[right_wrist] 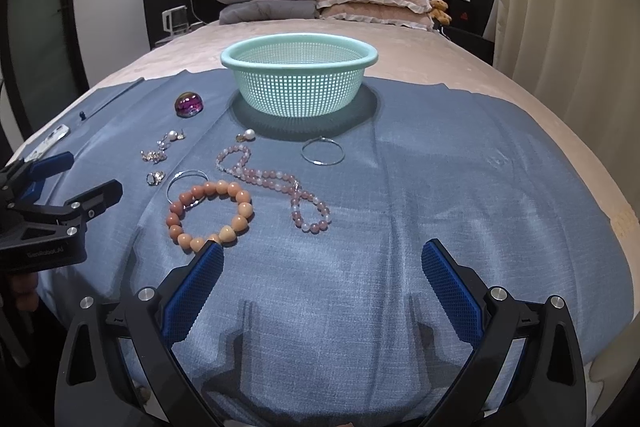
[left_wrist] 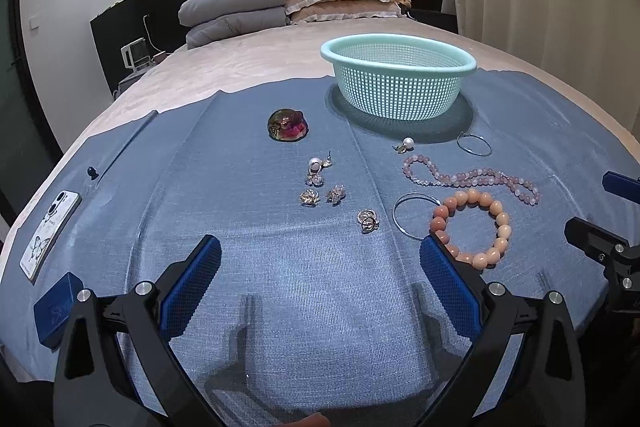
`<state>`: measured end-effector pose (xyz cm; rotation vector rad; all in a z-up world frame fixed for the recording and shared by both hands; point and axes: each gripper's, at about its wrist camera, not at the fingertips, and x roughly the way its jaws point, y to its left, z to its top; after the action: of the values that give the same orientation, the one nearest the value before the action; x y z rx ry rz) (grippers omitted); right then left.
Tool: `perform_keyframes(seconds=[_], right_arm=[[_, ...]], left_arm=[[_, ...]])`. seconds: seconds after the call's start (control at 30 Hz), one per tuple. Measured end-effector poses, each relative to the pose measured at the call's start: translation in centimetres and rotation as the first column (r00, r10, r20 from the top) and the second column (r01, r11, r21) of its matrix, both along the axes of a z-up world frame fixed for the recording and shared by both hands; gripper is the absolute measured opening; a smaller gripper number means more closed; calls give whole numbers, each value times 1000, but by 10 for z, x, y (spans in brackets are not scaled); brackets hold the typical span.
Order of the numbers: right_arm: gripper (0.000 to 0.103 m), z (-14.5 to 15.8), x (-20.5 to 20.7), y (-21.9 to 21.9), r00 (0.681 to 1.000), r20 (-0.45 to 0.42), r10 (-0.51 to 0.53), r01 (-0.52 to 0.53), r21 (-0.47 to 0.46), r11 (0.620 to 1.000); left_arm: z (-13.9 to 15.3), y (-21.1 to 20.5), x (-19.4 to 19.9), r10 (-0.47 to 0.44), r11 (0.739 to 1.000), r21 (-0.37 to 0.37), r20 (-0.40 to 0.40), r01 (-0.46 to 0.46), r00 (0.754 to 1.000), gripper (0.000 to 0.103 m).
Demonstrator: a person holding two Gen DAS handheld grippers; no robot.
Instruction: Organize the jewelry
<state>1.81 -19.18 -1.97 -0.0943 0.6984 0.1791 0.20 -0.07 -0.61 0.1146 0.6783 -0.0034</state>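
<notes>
Both tongs hang released over the blue cloth (left_wrist: 304,291), jaws spread wide with nothing between them: the left gripper (left_wrist: 320,259) sits low before the small pieces, and the right gripper (right_wrist: 322,263) hovers beside it, its left fingertip (right_wrist: 210,257) at the near edge of the orange bead bracelet (right_wrist: 210,213).

At the far left of the cloth lie a phone (left_wrist: 50,233) in a butterfly case and a dark blue box (left_wrist: 56,309). Further in, an iridescent glass dome (left_wrist: 287,125) rests near the cloth's back edge. In front of it sits a pearl earring (left_wrist: 316,167), then a cluster of small sparkling earrings (left_wrist: 322,195) and a pair of rings (left_wrist: 368,220) touching each other. A thin silver hoop (left_wrist: 404,223) lies partly under the orange bracelet. Behind those, a pink bead necklace (right_wrist: 272,179) snakes across the cloth, with a second pearl earring (right_wrist: 247,135) and another silver hoop (right_wrist: 323,151) just in front of the mint green basket (right_wrist: 300,91), which stands upright at the back of the cloth.
</notes>
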Motion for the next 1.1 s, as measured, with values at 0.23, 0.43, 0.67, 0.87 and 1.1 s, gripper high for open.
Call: perform_keyframes(seconds=[0.23,0.43,0.67,0.87,1.1], right_arm=[[95,-1,1,0,1000,-1,3,-3,1,1000],[95,-2,1,2,1000,-6,8,-8,-6,1000],[95,-2,2,5,1000,-6,17,-17,-12,1000],[95,0,4,4,999,-20,32,-32,14,999],[95,2,10,7,995,-38,89,-87,51,995]], left_arm=[[-1,0,0,-2,1000,0,-5,2,1000,97],[-2,0,2,-2,1000,3,-9,2,1000,97],[-4,-1,4,-6,1000,1,-17,6,1000,97],[-7,-2,8,-15,1000,-5,-30,15,999,97],[-11,-4,11,-40,999,-17,-63,39,997,97]])
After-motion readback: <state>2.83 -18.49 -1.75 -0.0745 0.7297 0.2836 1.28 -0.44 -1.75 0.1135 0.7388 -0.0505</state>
